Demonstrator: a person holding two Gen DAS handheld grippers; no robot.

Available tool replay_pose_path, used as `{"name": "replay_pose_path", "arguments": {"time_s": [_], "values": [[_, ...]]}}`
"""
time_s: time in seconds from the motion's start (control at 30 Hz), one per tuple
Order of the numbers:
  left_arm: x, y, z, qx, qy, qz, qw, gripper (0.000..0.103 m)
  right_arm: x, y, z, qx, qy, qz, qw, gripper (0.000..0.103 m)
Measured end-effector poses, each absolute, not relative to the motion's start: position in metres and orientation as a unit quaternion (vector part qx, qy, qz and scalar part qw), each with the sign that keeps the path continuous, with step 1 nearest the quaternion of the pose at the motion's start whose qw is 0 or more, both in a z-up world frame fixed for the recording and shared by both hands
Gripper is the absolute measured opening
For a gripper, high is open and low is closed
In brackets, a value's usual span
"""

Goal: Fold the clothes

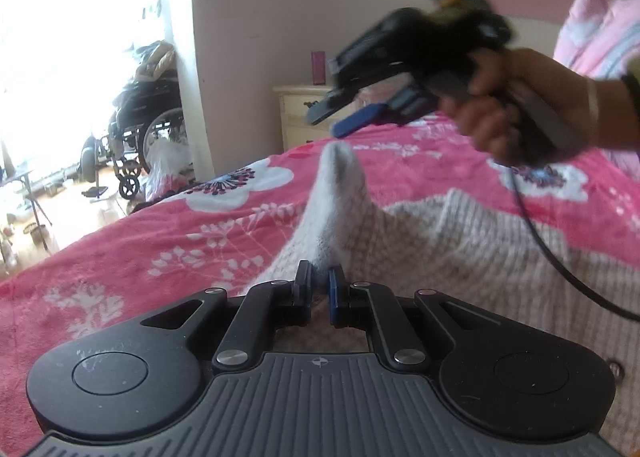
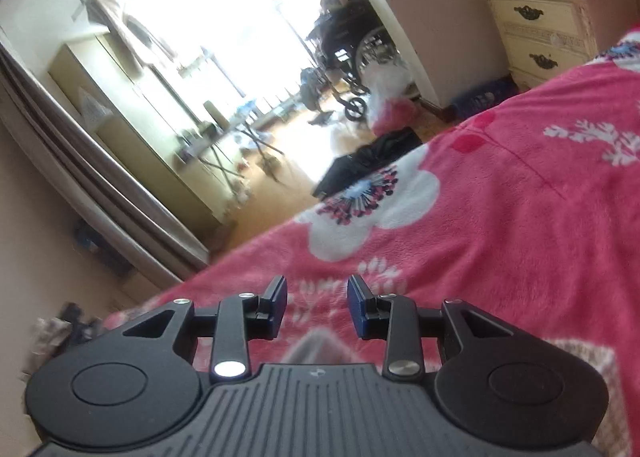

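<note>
your left gripper [image 1: 320, 289] pinches the knit [image 1: 460, 253], which lies on the bed [image 1: 140, 241] with a peak running up and away from the jaws. your right gripper [image 2: 317, 307], jaws spread and empty, hangs above the peak, knit just below it.

walls pinkish | window [image 2: 224, 5] glaring bright | cream nightstand [image 2: 556, 45] | wheelchair [image 1: 148, 117] | wooden floor [image 2: 288, 177]

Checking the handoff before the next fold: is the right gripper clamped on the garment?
No. The right gripper hangs open above the pink blanket, with nothing between its fingers.
</note>
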State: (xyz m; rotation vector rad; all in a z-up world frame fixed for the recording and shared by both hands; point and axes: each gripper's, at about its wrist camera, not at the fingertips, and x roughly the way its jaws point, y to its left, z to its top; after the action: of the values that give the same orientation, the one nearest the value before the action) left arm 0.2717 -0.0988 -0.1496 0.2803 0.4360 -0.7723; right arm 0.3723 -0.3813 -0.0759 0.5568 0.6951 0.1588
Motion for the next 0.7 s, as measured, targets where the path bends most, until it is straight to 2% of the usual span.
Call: {"name": "replay_pose_path", "arguments": {"time_s": [0.1, 0.27, 0.43, 0.6, 0.7], "values": [[0.267, -0.094, -0.154, 0.154, 0.207, -0.368, 0.893, 0.006, 0.38, -0.372, -0.091, 0.256, 0.38, 0.085, 0.885, 0.038], [0.268, -0.079, -0.159, 0.154, 0.216, -0.355, 0.896, 0.006, 0.325, -0.353, -0.105, 0.184, 0.4, 0.127, 0.889, 0.038], [0.262, -0.064, -0.161, 0.133, 0.248, -0.353, 0.892, 0.014, 0.276, -0.334, -0.131, 0.097, 0.403, 0.118, 0.902, 0.038], [0.254, -0.03, -0.139, 0.021, 0.263, -0.339, 0.903, 0.015, 0.257, -0.324, -0.137, 0.052, 0.382, 0.114, 0.916, 0.038], [0.264, -0.036, -0.128, -0.021, 0.257, -0.336, 0.906, 0.019, 0.253, -0.32, -0.132, 0.036, 0.375, 0.113, 0.92, 0.038]]}}
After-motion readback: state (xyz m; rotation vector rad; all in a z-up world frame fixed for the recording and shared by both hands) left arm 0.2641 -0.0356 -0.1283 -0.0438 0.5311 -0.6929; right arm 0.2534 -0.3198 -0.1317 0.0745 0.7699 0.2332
